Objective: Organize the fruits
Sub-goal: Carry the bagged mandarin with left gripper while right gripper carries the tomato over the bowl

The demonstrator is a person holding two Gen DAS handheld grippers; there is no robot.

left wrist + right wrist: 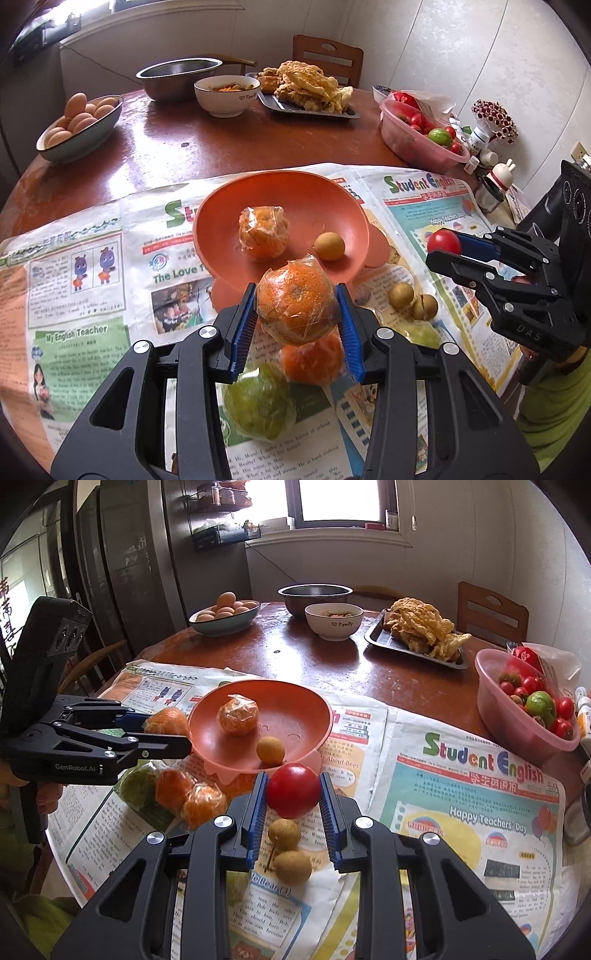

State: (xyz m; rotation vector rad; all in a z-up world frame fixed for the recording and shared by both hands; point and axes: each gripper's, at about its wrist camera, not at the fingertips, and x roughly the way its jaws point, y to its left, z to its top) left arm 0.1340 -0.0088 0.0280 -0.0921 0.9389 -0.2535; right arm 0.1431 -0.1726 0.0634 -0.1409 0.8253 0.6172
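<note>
Both tongs (297,314) (293,797) clamped, raised.

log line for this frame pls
left hand-held gripper: shut on wrapped orange | right hand-held gripper: shut on tomato | orange bowl: wrapped orange, longan

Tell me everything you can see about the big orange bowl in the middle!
The orange bowl is wide, shallow and round, matte like plastic, standing on a lighter scalloped foot. It sits on the newspaper covering the table and looks tipped toward the cameras. Inside lie a wrapped orange and a small tan round fruit, apart from each other. The left gripper holds another wrapped orange near its rim, and the right gripper holds a red tomato just before it.
</note>
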